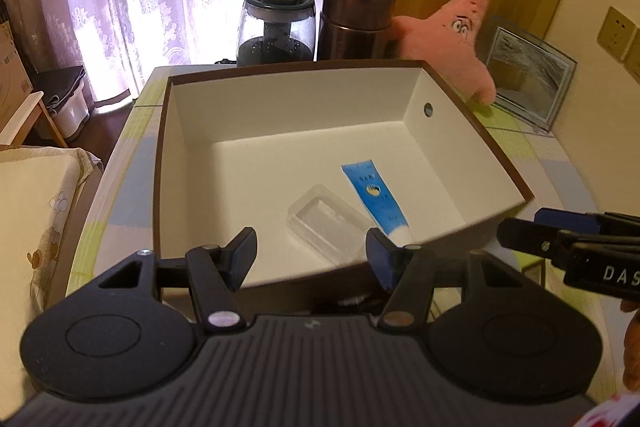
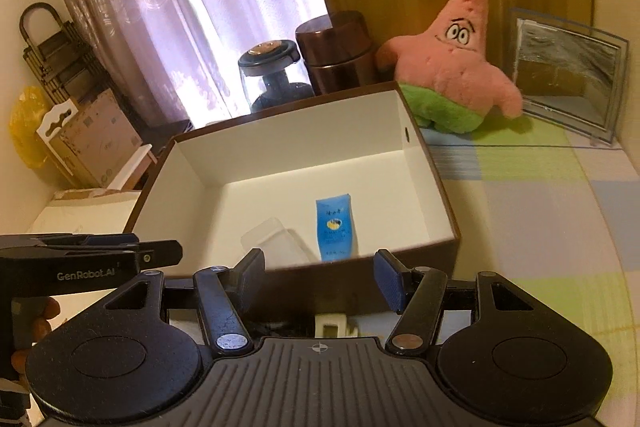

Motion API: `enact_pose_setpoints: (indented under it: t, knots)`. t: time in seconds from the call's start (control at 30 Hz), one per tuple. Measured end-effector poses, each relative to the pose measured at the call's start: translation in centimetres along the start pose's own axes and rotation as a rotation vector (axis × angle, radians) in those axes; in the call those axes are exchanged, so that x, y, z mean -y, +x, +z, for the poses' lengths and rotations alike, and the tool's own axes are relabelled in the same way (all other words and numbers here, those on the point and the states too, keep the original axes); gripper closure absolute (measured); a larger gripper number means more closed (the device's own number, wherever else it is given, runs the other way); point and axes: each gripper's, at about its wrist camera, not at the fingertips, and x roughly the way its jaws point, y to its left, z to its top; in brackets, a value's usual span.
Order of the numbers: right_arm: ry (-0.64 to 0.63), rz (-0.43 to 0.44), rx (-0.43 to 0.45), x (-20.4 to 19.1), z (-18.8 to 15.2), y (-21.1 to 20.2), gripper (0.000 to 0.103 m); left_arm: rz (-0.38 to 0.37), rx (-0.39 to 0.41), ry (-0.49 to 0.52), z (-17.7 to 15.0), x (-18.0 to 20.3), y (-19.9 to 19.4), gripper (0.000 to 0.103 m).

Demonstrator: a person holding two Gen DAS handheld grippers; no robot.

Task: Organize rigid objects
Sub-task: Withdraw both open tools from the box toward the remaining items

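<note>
Left gripper [image 1: 311, 259]: released, jaws spread, nothing between them.
Right gripper [image 2: 319, 281]: likewise released and empty.
Just ahead: brown box [image 1: 162, 163], white inside, near wall just beyond both claws.
In the box: blue tube [image 1: 376, 201], cap toward the claws, lying just beside a clear plastic case [image 1: 326, 223].
Under the right claw: a small white item [image 2: 330, 325], partly hidden.
Next step, likely: fetch it, squarely pinching, then lift clear over the rim.
</note>
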Motion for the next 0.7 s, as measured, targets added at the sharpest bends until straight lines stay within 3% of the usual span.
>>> enact_pose_setpoints:
  t: [0.7]
  knots:
    - [0.045, -0.074, -0.041, 0.2, -8.0, -6.7, 0.045, -0.026, -0.013, 0.079, -6.8, 0.3, -5.4, 0.047]
